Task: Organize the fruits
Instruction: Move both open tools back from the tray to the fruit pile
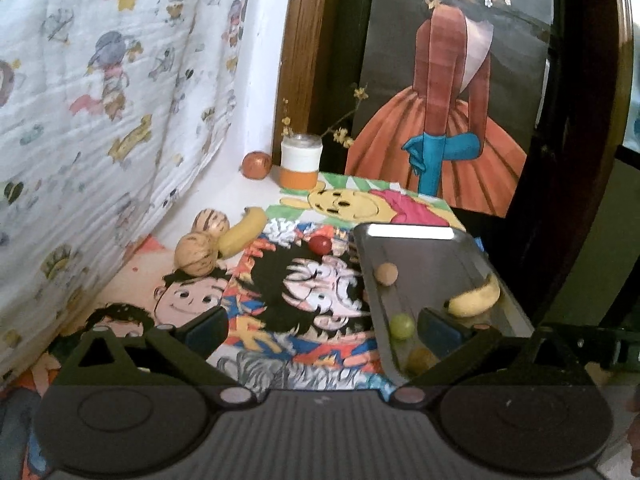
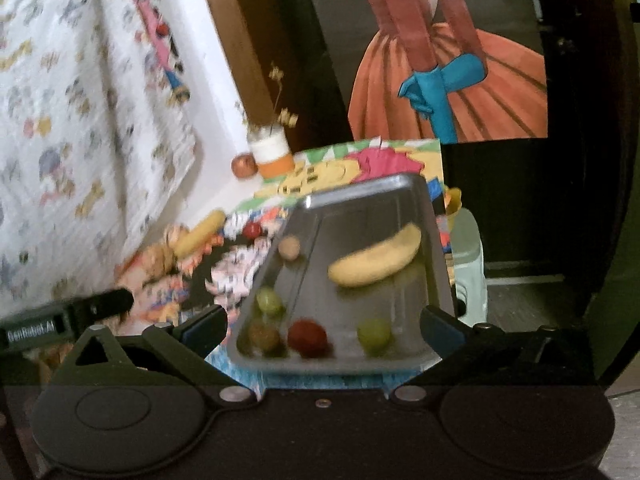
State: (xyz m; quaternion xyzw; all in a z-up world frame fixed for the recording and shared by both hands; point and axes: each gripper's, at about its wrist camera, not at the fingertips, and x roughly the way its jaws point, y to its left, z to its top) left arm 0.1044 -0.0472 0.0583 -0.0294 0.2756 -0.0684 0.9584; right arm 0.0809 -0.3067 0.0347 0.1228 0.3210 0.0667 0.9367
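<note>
A metal tray (image 1: 448, 252) (image 2: 436, 264) lies on the cartoon-print table cover. In it are a banana (image 2: 376, 260) (image 1: 476, 298), a tan ball fruit (image 2: 289, 247) (image 1: 386, 274), green grapes (image 2: 269, 300) (image 2: 373, 335), a red fruit (image 2: 307, 338) and a brownish one (image 2: 264, 336). Outside the tray lie a second banana (image 1: 242, 232), two striped tan fruits (image 1: 197, 256) (image 1: 211, 221) and a red cherry-like fruit (image 1: 321, 245). My left gripper (image 1: 322, 328) is open and empty over the cover, left of the tray. My right gripper (image 2: 322, 326) is open and empty at the tray's near edge.
A white-and-orange jar with dried flowers (image 1: 301, 162) and an orange-brown round fruit (image 1: 256, 165) stand at the table's far end. A patterned quilt (image 1: 100, 120) hangs along the left. A painting of an orange dress (image 1: 448, 112) leans behind. A pale stool (image 2: 468, 256) stands right of the table.
</note>
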